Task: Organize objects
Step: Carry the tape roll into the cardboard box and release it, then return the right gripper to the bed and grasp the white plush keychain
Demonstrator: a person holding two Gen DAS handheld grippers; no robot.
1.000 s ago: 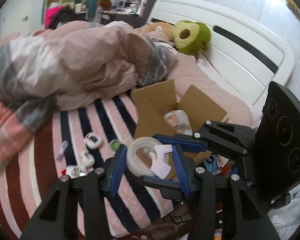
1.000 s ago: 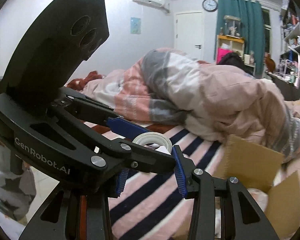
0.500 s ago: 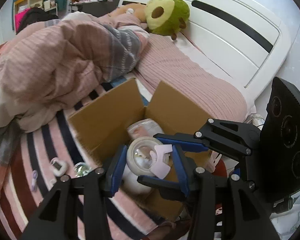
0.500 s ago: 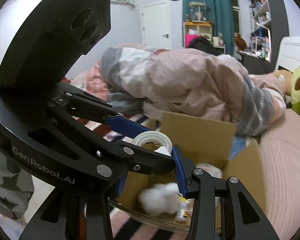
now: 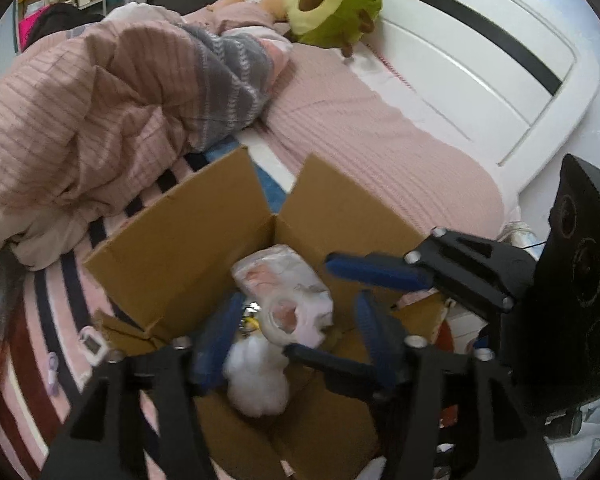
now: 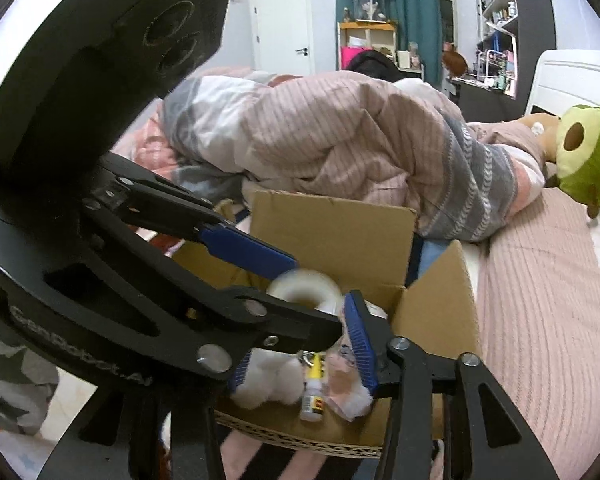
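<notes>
While over cardboard box (image 5: pixel 188 236) | left gripper (image 5: pixel 296 332) spread; tape roll (image 5: pixel 284 318) loose (blurred) | right gripper (image 6: pixel 300 344) spread

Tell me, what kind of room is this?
Most likely a bedroom. There is a bed with a white headboard, a rumpled quilt and an avocado plush by the pillow end.

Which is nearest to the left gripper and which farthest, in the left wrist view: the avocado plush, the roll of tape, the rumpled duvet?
From the left gripper:
1. Roll of tape, between its fingers, over the cardboard box.
2. Rumpled duvet, beyond the box, left.
3. Avocado plush, by the headboard.
</notes>
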